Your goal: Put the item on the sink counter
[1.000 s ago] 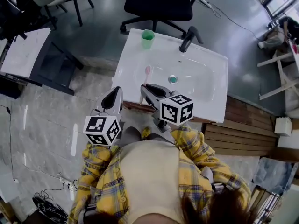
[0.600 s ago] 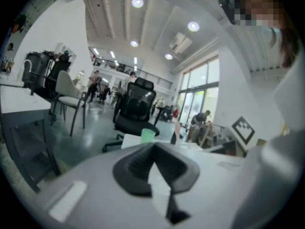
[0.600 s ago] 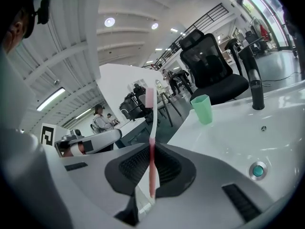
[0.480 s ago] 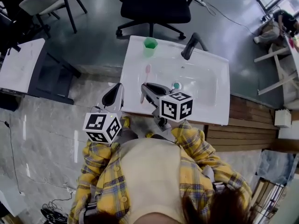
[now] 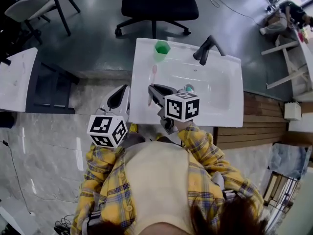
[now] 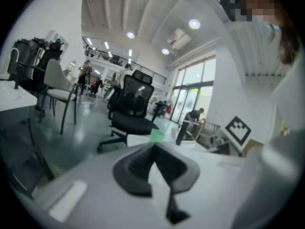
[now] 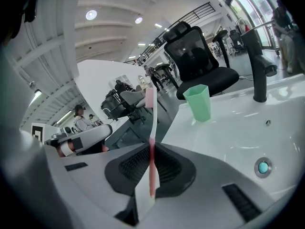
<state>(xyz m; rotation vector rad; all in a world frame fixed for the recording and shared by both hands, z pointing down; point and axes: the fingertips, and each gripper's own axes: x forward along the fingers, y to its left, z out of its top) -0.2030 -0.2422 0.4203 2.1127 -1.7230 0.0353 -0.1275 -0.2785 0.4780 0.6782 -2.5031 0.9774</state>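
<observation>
A pink toothbrush (image 5: 153, 80) is clamped upright between the jaws of my right gripper (image 5: 152, 89), which is shut on it. In the right gripper view the toothbrush (image 7: 151, 137) sticks up past the gripper (image 7: 151, 165), head end on top. It hangs over the left part of the white sink (image 5: 142, 102), near the basin. My left gripper (image 5: 121, 93) is just left of the sink's edge, over the floor. Its jaws are shut and hold nothing (image 6: 153, 162).
A green cup (image 5: 161, 49) stands on the sink's far left corner, seen also as the cup (image 7: 198, 102). A black faucet (image 5: 206, 48) rises at the back; a teal drain plug (image 7: 262, 166) sits in the basin. A black office chair (image 5: 156, 1) is behind the sink.
Both grippers have shifted forward toward the sink. The right gripper, still holding the toothbrush, now sits farther over the sink's left side.
</observation>
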